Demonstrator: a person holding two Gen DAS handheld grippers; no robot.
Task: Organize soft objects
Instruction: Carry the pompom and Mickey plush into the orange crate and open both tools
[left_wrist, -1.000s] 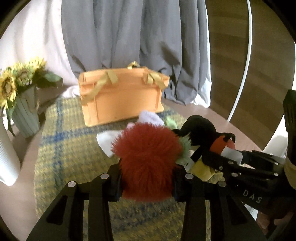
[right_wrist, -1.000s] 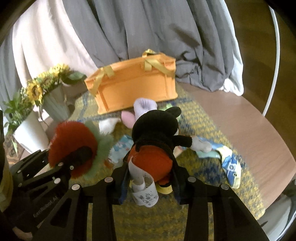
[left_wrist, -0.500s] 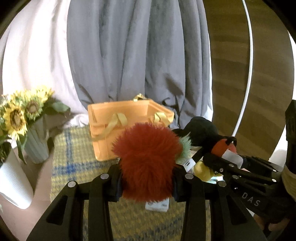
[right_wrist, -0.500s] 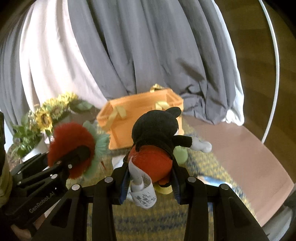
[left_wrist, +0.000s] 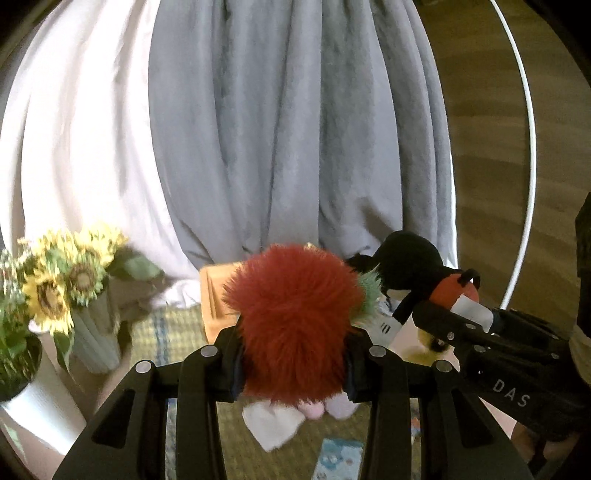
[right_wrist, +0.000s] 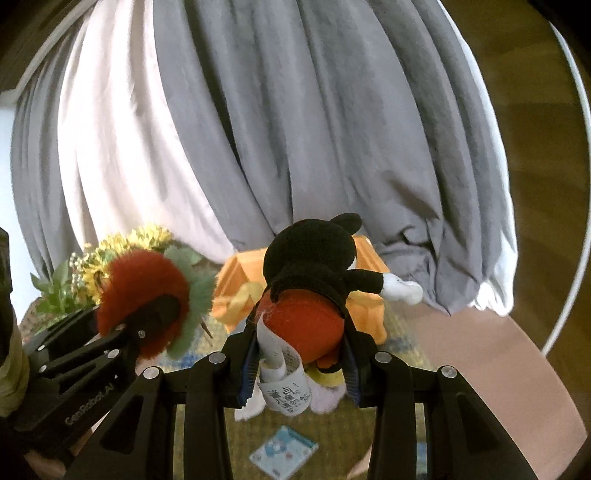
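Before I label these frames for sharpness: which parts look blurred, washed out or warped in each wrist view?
Left wrist view: sunflowers smeared, white curtain blown out, white hoop bowed by the fisheye; red fluffy toy in the left tongs fairly sharp. Right wrist view: grey curtain soft, orange box blurred; mouse plush in the right tongs and its tag crisp.

"DAS" on right tongs (left_wrist: 458, 325); "GenRobot.AI" on left tongs (right_wrist: 147, 325).
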